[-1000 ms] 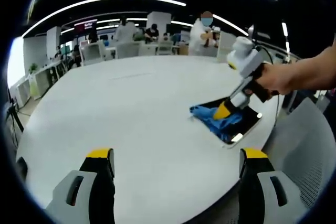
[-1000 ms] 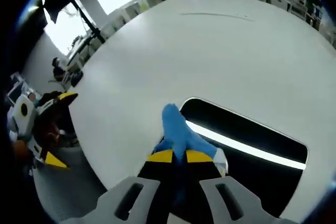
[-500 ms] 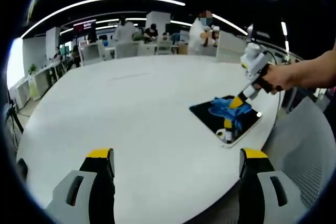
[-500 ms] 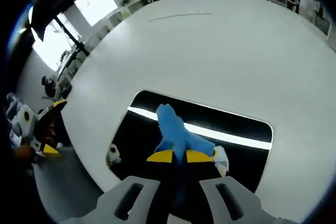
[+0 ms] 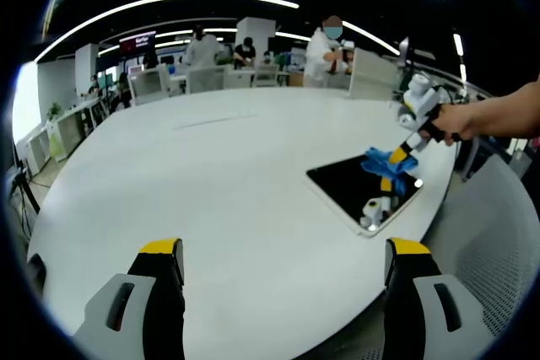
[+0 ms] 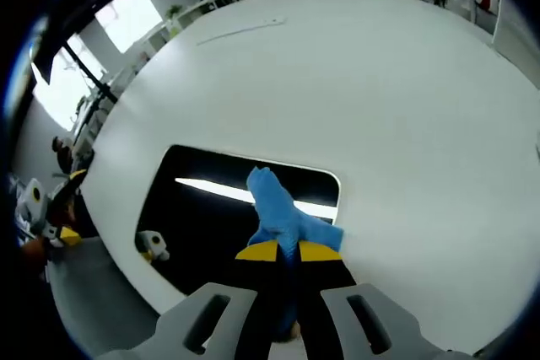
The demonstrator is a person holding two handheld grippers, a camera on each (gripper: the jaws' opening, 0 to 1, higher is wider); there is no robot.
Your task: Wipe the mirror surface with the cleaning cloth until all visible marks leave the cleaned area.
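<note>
The wiping step is under way: the right gripper [image 6: 285,251], jaws pinched on the crumpled blue cleaning cloth [image 6: 278,214], presses it at the far edge of the dark rectangular mirror [image 6: 211,225] lying near the round white table's [image 6: 380,107] right rim, while the left gripper [image 5: 283,280] hangs wide apart and empty, so the next stroke should, I judge, sweep back across the glass

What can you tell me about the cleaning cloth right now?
The cleaning cloth is bright blue, soft and bunched, pinched in the shut right gripper, one crumpled end sticking out past the yellow tips. It sits over one end of the dark mirror on the white table; actual contact with the glass cannot be told.
</note>
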